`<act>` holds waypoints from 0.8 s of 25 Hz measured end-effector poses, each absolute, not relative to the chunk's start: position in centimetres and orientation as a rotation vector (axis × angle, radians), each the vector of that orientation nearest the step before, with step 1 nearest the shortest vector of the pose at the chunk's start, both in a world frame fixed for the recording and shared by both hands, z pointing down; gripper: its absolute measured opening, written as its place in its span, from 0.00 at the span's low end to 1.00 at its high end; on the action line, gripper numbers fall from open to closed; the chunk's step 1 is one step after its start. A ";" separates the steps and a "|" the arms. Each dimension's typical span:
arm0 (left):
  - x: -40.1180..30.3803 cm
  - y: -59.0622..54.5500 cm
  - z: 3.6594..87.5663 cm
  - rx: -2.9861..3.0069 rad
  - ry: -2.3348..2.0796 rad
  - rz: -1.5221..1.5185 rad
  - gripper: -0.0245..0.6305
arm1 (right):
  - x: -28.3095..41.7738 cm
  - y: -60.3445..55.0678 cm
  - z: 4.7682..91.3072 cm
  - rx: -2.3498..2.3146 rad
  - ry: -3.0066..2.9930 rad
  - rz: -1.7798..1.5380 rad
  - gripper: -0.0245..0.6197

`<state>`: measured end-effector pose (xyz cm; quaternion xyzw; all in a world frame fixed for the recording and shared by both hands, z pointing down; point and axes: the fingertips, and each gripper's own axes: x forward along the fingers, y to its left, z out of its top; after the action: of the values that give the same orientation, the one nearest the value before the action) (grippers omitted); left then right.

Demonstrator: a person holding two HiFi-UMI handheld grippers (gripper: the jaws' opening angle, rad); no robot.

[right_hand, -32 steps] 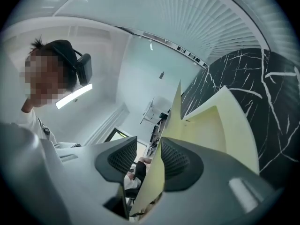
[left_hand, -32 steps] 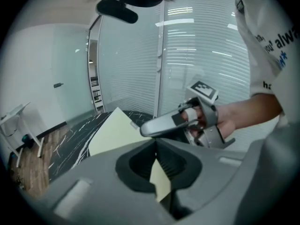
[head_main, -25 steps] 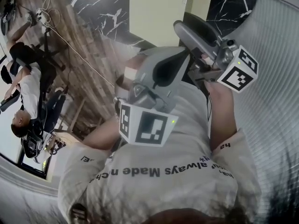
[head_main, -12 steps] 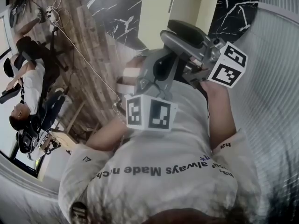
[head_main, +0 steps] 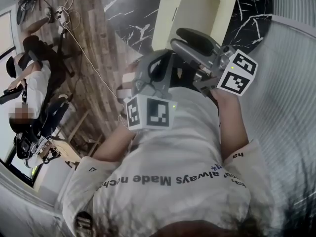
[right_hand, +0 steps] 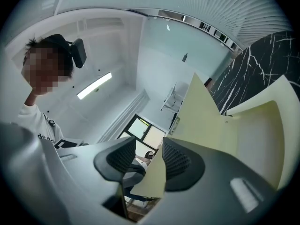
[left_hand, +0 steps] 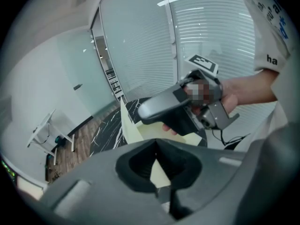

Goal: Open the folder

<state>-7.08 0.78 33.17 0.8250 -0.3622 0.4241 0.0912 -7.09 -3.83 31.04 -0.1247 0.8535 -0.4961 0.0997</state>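
In the head view a white T-shirt fills the lower half, and both grippers are held up in front of the chest. The left gripper reaches toward the lower left corner of the folder, a pale yellow one spread open over a black marbled surface. The right gripper lies across just above the left one, its tip at the folder's lower edge. A second person is well apart at the left, by a wooden floor.

In the left gripper view the jaws meet tip to tip. A sliver of the folder's pale sheet sits in the hollow between them (only that thin strip shows), so this gripper looks clamped on the folder. Beyond the jaws one cover stands upright and the other lies flatter. The right gripper, held in a hand, crosses in front of the folder.

In the right gripper view the jaws stand apart. A cover's edge runs between them and lies against the right-hand pad, clear of the other pad, so nothing is pinched. The rest of the folder fans out to the upper right.
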 end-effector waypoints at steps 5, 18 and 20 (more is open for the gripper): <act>-9.6 0.6 33.3 2.414 -1.144 1.312 0.04 | -6.4 -4.0 30.2 -0.453 2.574 -1.403 0.29; -16.5 -2.0 33.1 2.310 -1.373 1.422 0.04 | -3.4 -4.2 25.9 -0.816 2.812 -1.047 0.22; -17.2 -2.1 33.4 2.295 -1.393 1.458 0.04 | -3.1 -4.1 25.2 -0.837 2.823 -1.022 0.21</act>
<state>-17.21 -2.15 33.37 0.7505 -0.4557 0.4768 0.0433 -3.12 -4.10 25.20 -0.2685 0.9057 -0.3278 0.0124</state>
